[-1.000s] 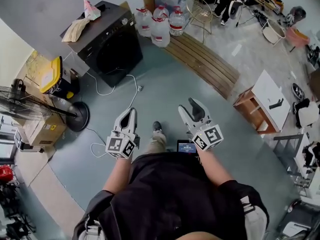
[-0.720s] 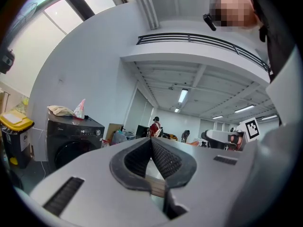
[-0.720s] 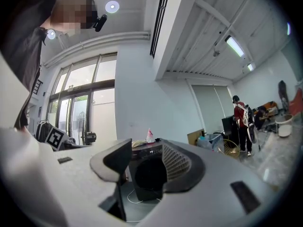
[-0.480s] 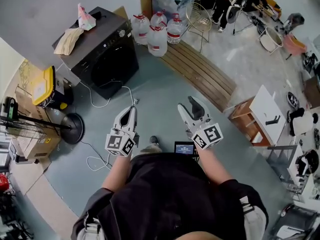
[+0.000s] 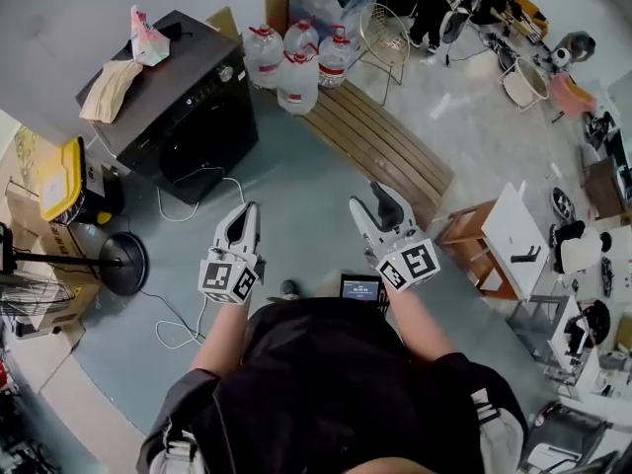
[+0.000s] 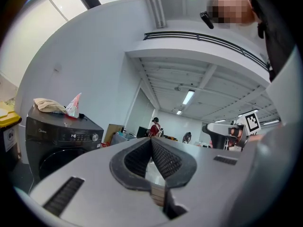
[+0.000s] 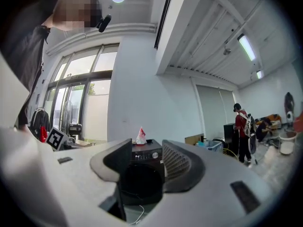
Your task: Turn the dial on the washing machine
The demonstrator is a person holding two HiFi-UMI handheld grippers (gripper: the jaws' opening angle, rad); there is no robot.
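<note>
Head view: the washer (image 5: 173, 107) stands at 10 o'clock, farther left and lower in the picture than a second ago, its dial (image 5: 226, 74) on the front panel well apart from both claws. The cloth (image 5: 107, 87) and bag (image 5: 146, 42) on its top have shifted with it, as have the bottles (image 5: 291, 62) at 12 o'clock and the fan base (image 5: 118, 263) at 9 o'clock. The left gripper (image 5: 244, 215) and right gripper (image 5: 383, 205) sit in nearly the same spots of the picture as before, side by side over the floor, both pointing toward 12 o'clock. Left gripper view: its jaws meet at the tips with nothing between them, and the washer (image 6: 57, 141) is at 8 o'clock, its dial (image 6: 95, 137) far beyond the tips; the right gripper (image 6: 232, 129) shows at 3 o'clock. Right gripper view: the right gripper (image 7: 147, 150) has its jaws partly apart and holds nothing, and through the gap the washer (image 7: 142, 178) appears dead ahead but distant, its dial (image 7: 155, 154) just by the right-hand pad in the picture, untouched
</note>
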